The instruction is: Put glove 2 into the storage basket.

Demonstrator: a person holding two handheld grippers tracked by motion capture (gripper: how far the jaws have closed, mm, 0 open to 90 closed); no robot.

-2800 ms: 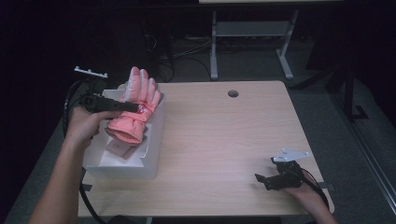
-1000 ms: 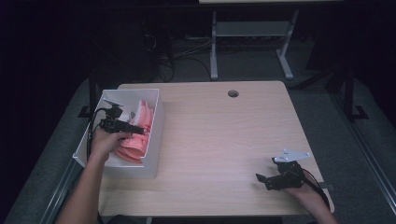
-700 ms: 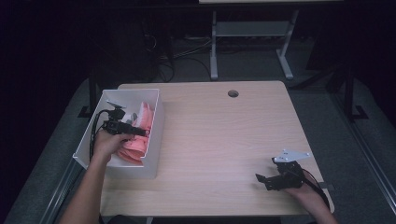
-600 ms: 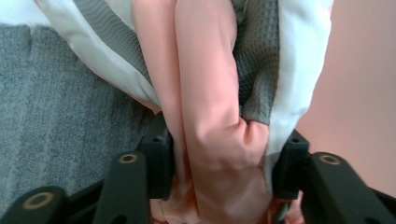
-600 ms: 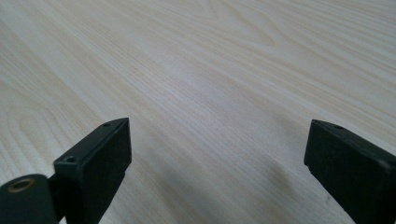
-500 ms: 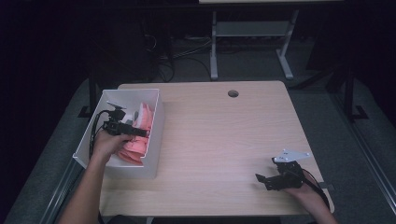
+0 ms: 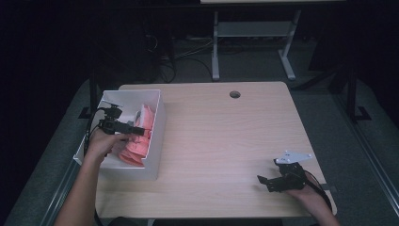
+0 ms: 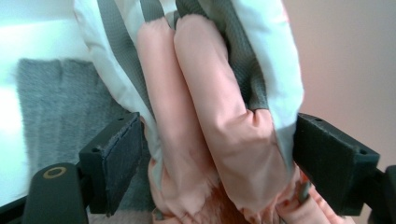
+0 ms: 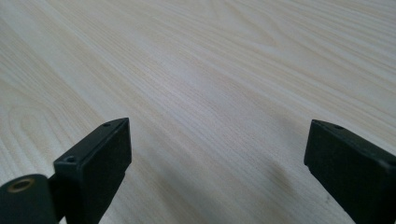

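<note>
A pink and white padded glove (image 7: 141, 136) lies inside a white box (image 7: 157, 136) at the table's left edge. My left gripper (image 7: 137, 129) reaches into the box over the glove. In the left gripper view the glove (image 8: 210, 112) fills the gap of the left gripper (image 8: 217, 140), whose jaws stand wide apart at its sides, open. My right gripper (image 7: 264, 181) rests low near the table's front right corner. In the right gripper view the right gripper (image 9: 217, 144) is open over bare wood, with nothing between its jaws.
The wooden table (image 7: 226, 136) has a round cable hole (image 7: 234, 94) near its far edge. Grey fabric (image 8: 51, 107) lies in the box beside the glove. A white desk frame (image 7: 249, 37) and cables stand on the dark floor behind the table.
The left gripper carried the glove from above the box down into it, then stayed low there. Between the last frames it barely shifted. The right gripper has not moved.
</note>
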